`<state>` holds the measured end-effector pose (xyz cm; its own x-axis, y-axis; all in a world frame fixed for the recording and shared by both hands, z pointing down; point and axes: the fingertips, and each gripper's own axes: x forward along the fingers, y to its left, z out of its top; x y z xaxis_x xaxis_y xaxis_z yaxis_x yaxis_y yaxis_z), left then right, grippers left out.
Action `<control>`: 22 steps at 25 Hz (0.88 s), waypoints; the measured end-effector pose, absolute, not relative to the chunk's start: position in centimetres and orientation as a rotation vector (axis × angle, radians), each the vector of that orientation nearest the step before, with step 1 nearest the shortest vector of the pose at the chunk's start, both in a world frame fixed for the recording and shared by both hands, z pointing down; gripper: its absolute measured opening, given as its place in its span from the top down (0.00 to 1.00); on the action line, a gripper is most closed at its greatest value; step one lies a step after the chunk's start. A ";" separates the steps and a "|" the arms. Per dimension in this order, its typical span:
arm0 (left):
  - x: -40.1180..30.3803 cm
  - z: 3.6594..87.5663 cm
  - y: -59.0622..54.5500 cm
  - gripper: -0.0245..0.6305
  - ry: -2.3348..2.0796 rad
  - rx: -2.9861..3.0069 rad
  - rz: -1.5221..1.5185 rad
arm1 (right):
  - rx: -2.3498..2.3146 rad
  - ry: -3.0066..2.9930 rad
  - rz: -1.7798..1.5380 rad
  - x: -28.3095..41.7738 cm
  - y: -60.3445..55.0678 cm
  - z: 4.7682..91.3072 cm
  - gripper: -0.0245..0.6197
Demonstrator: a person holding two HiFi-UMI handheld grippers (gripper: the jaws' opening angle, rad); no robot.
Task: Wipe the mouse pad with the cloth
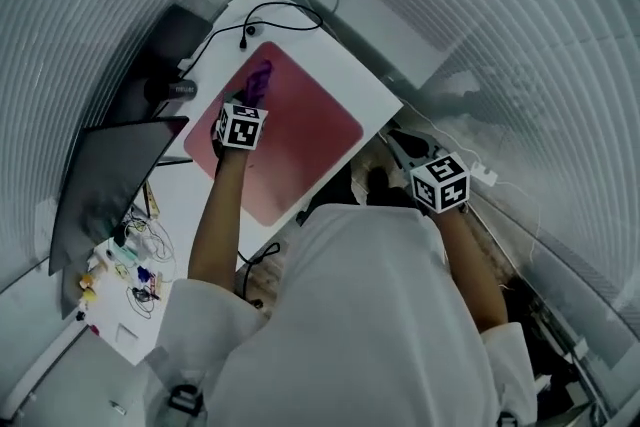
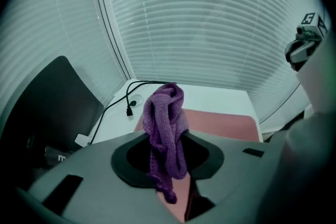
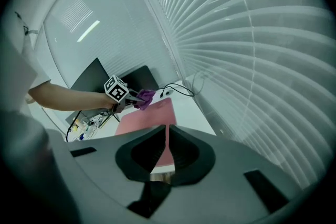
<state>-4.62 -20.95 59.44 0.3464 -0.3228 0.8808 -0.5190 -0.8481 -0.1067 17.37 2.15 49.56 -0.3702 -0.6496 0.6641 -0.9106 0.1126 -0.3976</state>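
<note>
Blinds (image 1: 560,35) curve around the far and right sides of the scene, pale and ribbed. Below them stands a white desk (image 1: 335,65) with a dark screen (image 1: 110,185) propped at its left end. The person, in a white shirt (image 1: 360,315), leans over the desk's near edge.

Most of the desk top is covered by the red mouse pad (image 1: 300,140), which lies flat with a rim of white showing along its far and right sides.

The left gripper (image 1: 250,105) reaches out over the pad's far-left part. Its jaws are clenched on the purple knitted cloth (image 2: 167,128), which bunches up above them and trails down between them in a loose tail. Whether the cloth touches the pad cannot be told.

The right gripper (image 3: 167,136) is held off the desk's near-right edge, well apart from the pad. Its jaws are drawn together to a thin slit, with nothing between them.

A black cable (image 1: 270,15) loops across the far corner of the desk, its plug lying just beyond the pad and near the cloth. Small bits and wires (image 1: 130,265) clutter the desk in front of the screen — too small to name.
</note>
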 end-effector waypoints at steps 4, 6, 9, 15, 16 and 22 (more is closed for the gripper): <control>-4.1 56.3 -17.4 0.78 -0.846 2.425 1.426 | 1.493 -2.125 1.087 18.1 3.9 48.6 0.90; -3.9 54.8 -15.8 0.78 -0.890 2.432 1.362 | 1.487 -2.153 1.066 18.5 4.5 48.2 0.90; -3.6 52.2 -13.2 0.78 -0.953 2.454 1.192 | 1.476 -2.196 1.039 18.6 5.5 47.3 0.90; -3.6 47.7 -7.5 0.78 -1.061 2.472 1.048 | 1.440 -2.278 0.969 18.8 8.7 45.6 0.90; -3.7 47.1 -6.6 0.78 -1.077 2.470 1.022 | 1.438 -2.289 0.962 18.9 9.1 45.4 0.90; -5.2 43.1 -0.5 0.78 -1.164 2.393 0.725 | 1.400 -2.356 0.920 18.4 10.6 44.4 0.90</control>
